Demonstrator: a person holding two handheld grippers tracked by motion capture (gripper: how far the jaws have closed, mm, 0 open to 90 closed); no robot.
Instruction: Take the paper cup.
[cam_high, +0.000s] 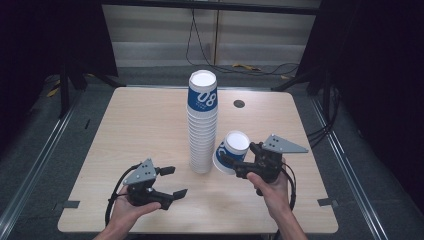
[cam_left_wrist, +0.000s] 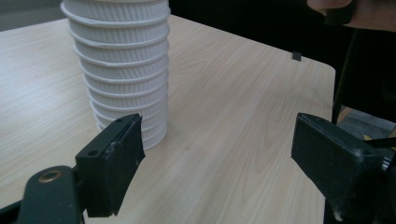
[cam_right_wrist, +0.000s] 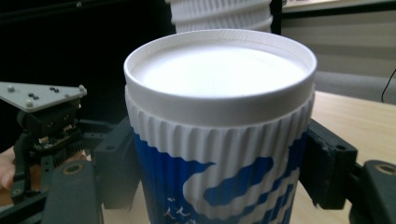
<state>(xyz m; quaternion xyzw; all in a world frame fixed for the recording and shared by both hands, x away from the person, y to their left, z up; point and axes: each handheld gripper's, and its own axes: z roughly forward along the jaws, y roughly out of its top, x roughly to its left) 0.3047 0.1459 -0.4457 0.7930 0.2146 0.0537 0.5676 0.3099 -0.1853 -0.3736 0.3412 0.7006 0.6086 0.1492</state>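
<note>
One blue-and-white paper cup (cam_high: 232, 152) sits clamped in the right gripper (cam_high: 239, 166), tilted beside the cup stack (cam_high: 202, 125) for adding; the left gripper (cam_high: 176, 181) gapes empty, the stack just ahead.

A blue-and-white paper cup (cam_high: 231, 152) with a ribbed white band below its rolled rim is tilted, its open mouth facing up and toward the camera, clamped at its sides between the jaws. It sits just right of the foot of a tall stack of paper cups (cam_high: 202, 125), which stands upright near the table's middle, its top cup blue with white "08" print.
</note>
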